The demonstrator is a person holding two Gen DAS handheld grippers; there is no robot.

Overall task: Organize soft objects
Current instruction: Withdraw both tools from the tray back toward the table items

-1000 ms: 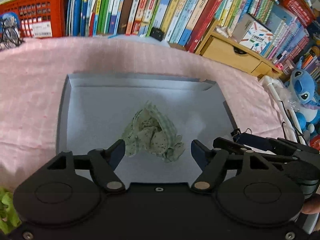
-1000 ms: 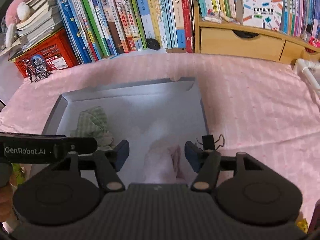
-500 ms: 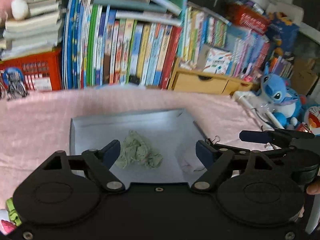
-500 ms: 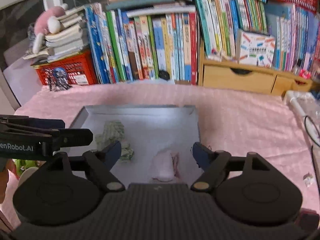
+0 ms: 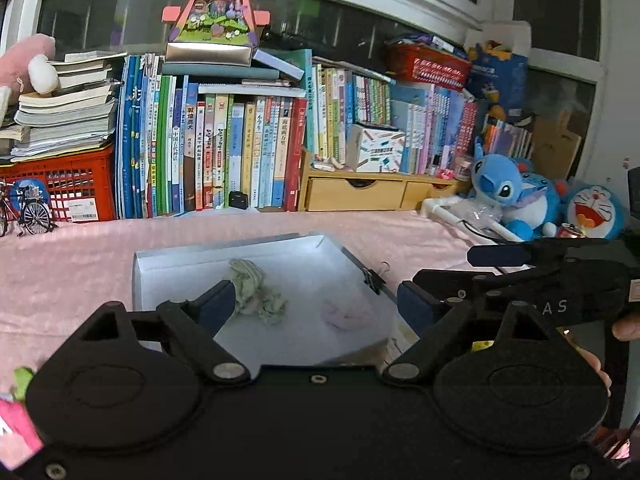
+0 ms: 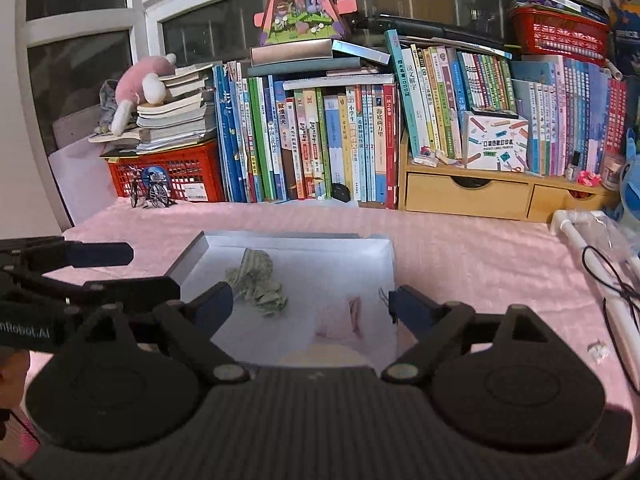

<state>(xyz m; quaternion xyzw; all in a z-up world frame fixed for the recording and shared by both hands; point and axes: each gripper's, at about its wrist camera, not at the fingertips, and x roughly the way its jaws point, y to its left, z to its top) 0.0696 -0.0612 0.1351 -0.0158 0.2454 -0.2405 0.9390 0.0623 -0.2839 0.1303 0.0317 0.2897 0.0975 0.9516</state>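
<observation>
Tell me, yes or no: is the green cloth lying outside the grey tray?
No, the green cloth lies crumpled inside the grey tray, on its floor near the left wall.

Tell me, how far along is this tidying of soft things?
Two pieces already lie in the grey tray: a green cloth and a pink cloth. Neither the left gripper nor the right gripper holds anything; their jaws are opening. Whether more remains isn't clear.

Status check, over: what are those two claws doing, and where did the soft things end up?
Left gripper and right gripper opening, both empty. Green cloth and pink cloth lie apart in tray. Nothing blocking.
</observation>
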